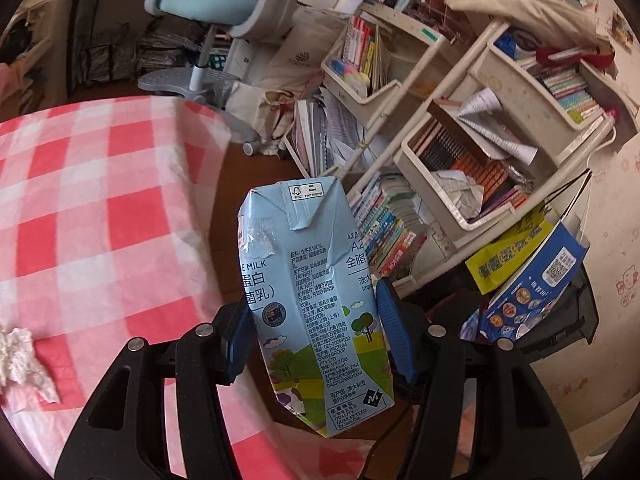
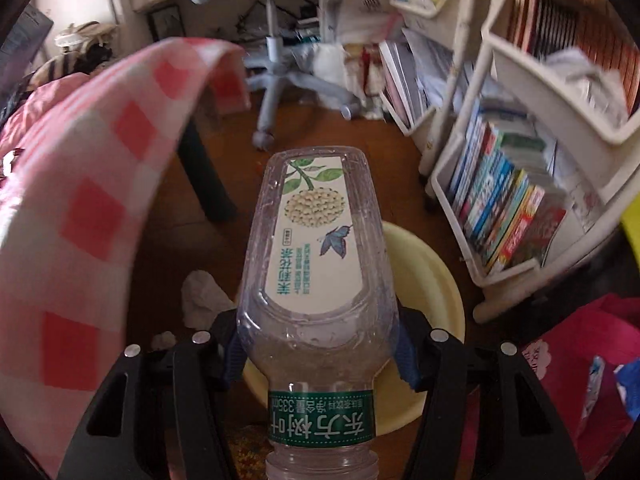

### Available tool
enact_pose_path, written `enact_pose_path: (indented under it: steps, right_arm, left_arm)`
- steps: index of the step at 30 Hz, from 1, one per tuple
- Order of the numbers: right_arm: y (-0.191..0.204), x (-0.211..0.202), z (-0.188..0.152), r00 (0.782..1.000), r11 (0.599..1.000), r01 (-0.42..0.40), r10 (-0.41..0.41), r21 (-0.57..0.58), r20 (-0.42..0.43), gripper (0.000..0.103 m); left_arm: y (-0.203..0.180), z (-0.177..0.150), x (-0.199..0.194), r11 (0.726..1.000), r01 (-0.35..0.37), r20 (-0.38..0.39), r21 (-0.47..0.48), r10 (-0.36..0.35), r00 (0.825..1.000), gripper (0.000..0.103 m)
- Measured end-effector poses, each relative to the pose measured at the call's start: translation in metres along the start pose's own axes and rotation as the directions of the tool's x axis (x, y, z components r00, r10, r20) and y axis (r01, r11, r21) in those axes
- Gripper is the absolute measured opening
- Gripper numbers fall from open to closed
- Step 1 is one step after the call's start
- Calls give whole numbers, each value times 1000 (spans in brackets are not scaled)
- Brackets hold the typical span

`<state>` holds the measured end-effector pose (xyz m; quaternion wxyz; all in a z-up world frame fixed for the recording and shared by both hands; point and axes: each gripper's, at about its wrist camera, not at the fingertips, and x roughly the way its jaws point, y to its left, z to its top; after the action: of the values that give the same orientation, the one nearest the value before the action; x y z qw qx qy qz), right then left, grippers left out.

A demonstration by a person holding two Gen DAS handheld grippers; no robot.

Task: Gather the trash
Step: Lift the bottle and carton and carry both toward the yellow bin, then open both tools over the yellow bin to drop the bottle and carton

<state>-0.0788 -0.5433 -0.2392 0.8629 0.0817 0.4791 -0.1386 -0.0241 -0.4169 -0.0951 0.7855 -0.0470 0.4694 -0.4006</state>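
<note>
Between the blue pads of my left gripper (image 1: 316,328) sits a light blue milk carton (image 1: 312,292), dented and creased, clamped on both sides and held just off the edge of the table with the pink checked cloth (image 1: 100,208). A crumpled tissue (image 1: 20,356) lies on that cloth at the left. My right gripper (image 2: 316,344) clasps a clear empty plastic bottle (image 2: 316,248), neck toward the camera, base pointing away. Directly beneath the bottle a pale yellow basin (image 2: 432,280) rests on the brown floor, with crumpled paper (image 2: 204,296) just beside its left rim. White book racks (image 2: 500,184) stand at the right.
</note>
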Motion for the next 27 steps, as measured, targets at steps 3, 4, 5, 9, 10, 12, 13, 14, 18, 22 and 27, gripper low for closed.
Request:
enact_pose_path:
  steps: [3,4,5,9,10,12,13,14,18,22,27]
  right_arm:
    - [-22,13,-3,1000,999,9,-9,49,-6,63]
    - [-28,7,-7,1000,998,11,-11,66,7,65]
    - [-36,-1,-11,999,996,11,-14,93,28,65]
    - [-55,-55,-34,989,986,37,-60,162,138,72]
    - [-56,-68,-38,984,986,38,-65,162,163,73]
    - [-52,-88,-42,976,990,39,-67,135,205,75]
    - [-46,-99,-42,970,993,44,-69,111,233,79]
    - [-38,-112,-39,962,995,44,-65,86,265,80]
    - [2,-144,-11,940,1000,-13,12,-2,341,82]
    - [69,-181,25,898,988,-80,130,-133,421,88]
    - [147,-204,50,868,950,-219,293,-221,401,90]
  left_arm:
    - [-19,4,45,1000,4,-42,0,-4,999,55]
    - [-25,5,58,1000,0,-53,2,1,999,55]
    - [-32,6,75,1000,-3,-69,10,4,998,55]
    - [-52,0,128,998,-31,-170,48,38,985,58]
    - [-57,-2,136,997,-38,-197,62,50,979,60]
    - [-62,-3,133,996,-44,-209,82,61,976,64]
    - [-63,-2,121,995,-44,-191,91,61,980,69]
    - [-62,-3,108,994,-53,-166,100,69,984,77]
    - [-39,-4,31,982,-145,-40,118,151,988,85]
    - [7,-4,-66,961,-269,89,55,264,960,91]
    - [78,-15,-180,901,-423,224,-90,433,873,96]
